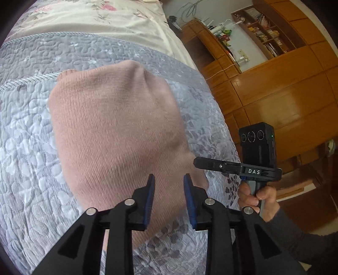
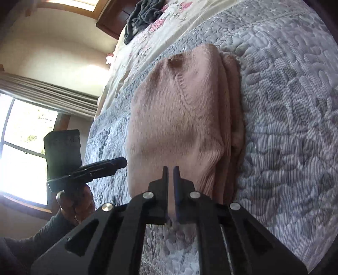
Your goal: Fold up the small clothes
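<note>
A pink knit garment (image 1: 118,131) lies folded in a thick rectangle on the grey quilted bedspread (image 1: 27,135). My left gripper (image 1: 169,183) hovers over its near end, open, with nothing between the blue pads. In the right wrist view the same garment (image 2: 181,118) shows stacked layers along its right side. My right gripper (image 2: 171,175) points at the near edge with its fingers almost together and only a thin slit between them; no cloth is visibly pinched. Each gripper appears in the other's view, held by a hand: the right gripper (image 1: 208,164) and the left gripper (image 2: 115,164).
A floral cream sheet (image 1: 105,19) covers the far part of the bed, with a dark grey garment (image 2: 143,14) on it. Wooden cabinets and bookshelves (image 1: 274,74) stand beyond the bed's right edge. A bright window (image 2: 23,137) with a curtain is on the left.
</note>
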Available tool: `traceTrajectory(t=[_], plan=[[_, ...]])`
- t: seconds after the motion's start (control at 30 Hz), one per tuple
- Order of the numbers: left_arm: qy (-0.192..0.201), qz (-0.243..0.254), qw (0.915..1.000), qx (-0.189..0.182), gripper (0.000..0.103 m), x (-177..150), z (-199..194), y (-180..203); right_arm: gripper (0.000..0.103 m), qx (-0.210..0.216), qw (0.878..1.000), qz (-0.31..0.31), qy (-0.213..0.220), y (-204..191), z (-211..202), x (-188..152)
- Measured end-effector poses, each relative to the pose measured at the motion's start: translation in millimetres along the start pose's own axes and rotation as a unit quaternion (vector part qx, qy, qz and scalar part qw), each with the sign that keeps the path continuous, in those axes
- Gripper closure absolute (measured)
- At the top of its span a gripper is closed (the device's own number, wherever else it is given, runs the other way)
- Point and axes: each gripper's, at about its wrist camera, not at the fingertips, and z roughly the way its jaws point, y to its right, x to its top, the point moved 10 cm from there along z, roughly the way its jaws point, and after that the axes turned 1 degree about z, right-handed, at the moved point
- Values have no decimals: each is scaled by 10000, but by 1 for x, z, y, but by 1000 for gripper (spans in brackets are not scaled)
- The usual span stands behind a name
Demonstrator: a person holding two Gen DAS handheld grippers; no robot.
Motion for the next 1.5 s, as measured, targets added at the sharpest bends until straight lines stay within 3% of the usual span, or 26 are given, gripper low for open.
traceTrajectory(t=[0.03, 0.07, 0.1, 0.17, 0.2, 0.23, 0.27, 0.3, 0.37, 0.47, 0.63, 0.73, 0.97, 1.1, 1.23, 1.3, 1.4, 1.5], plan=[[-165, -65, 9993, 322, 62, -10, 9, -11, 97, -212, 9997, 11, -81, 12, 5, -8], [-252, -154, 9987, 409, 62, -18, 16, -19, 103, -465, 9987, 108, -182, 31, 11, -13], [-271, -262, 9987, 340, 62, -22, 19, -21, 103, -574, 9978, 240, -210, 47, 15, -17], [-146, -385, 9990, 187, 57, -25, 6, -14, 103, -372, 9978, 545, -107, 54, 6, -16], [5, -488, 9988, 28, 38, -26, -6, -10, 96, -254, 9981, 563, 31, 49, -5, -11], [229, -641, 9976, -147, 28, -26, -21, -8, 88, -5, 9979, 628, 162, 44, -17, -4], [455, -791, 9953, -336, 21, -28, -35, -9, 59, 226, 9964, 776, 261, 42, -29, 5], [605, -958, 9924, -483, 21, -31, -48, -14, 34, 373, 9940, 949, 404, 45, -42, 16], [816, -1342, 9861, -536, 21, -36, -63, -34, 28, 562, 9901, 1123, 621, 52, -57, 46], [904, -1771, 9787, -514, 21, -47, -66, -63, 19, 1066, 9830, 1449, 360, 61, -50, 82], [702, -2237, 9676, -936, 21, -55, -39, -87, 19, 863, 9869, 1342, -244, 56, 7, 127], [601, -2258, 9664, -1073, 21, -55, -26, -90, 18, 554, 9904, 1161, -508, 55, 38, 140], [289, -2105, 9652, -1526, 21, -40, 14, -81, 18, 488, 9933, 825, -642, 43, 65, 155], [305, -2140, 9590, -1832, 21, -34, 24, -75, 18, 455, 9944, 648, -707, 33, 80, 158], [249, -2095, 9614, -1764, 21, -28, 30, -70, 19, 521, 9948, 547, -683, 32, 77, 148], [194, -2048, 9669, -1510, 23, -26, 33, -68, 28, 527, 9949, 523, -676, 30, 80, 145], [88, -2042, 9723, -1134, 42, -27, 35, -67, 46, 601, 9943, 619, -634, 28, 85, 147], [10, -2142, 9718, -989, 58, -23, 34, -66, 52, 581, 9948, 664, -501, 31, 78, 147]])
